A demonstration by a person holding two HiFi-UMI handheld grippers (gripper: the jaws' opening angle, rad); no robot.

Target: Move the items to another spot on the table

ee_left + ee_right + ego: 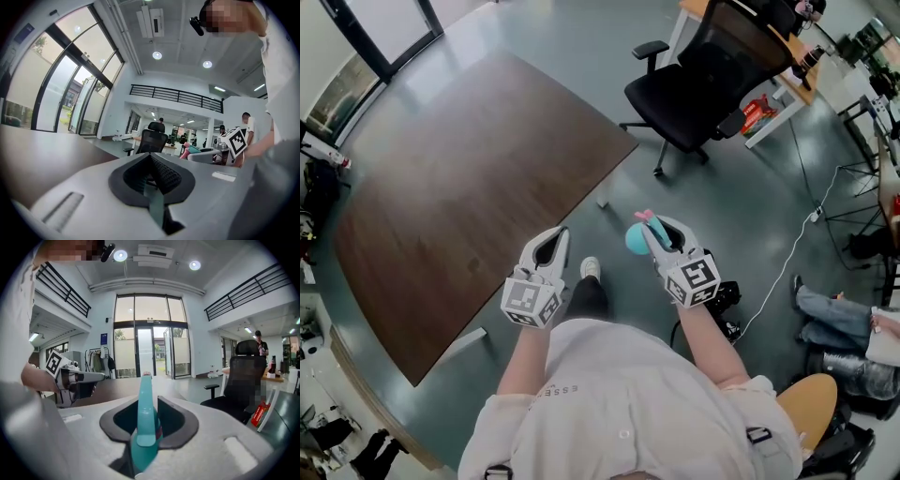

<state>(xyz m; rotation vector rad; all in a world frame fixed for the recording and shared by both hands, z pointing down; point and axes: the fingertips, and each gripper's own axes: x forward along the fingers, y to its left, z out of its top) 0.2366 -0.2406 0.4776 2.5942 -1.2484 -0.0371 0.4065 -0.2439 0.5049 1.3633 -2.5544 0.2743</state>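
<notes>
The right tongs are closed partway on a teal item, which the right gripper view shows pinched between the two pads; what kind of thing it is I cannot tell. Its long axis runs roughly along the tongs, with its pink tip poking out past their ends. The left tongs are closed with their tips together and carry nothing. Both pairs hang in front of the person over the floor, beside the brown surface and not above it. No other item shows on that surface. It lies ahead and to the left of the held item, and the left tongs are the nearer pair to its edge, so the right hand probably has the longer reach. The likely next step is to carry the item leftward and forward over the edge and set it down. An office chair stands well apart on the right, clear of that path.
</notes>
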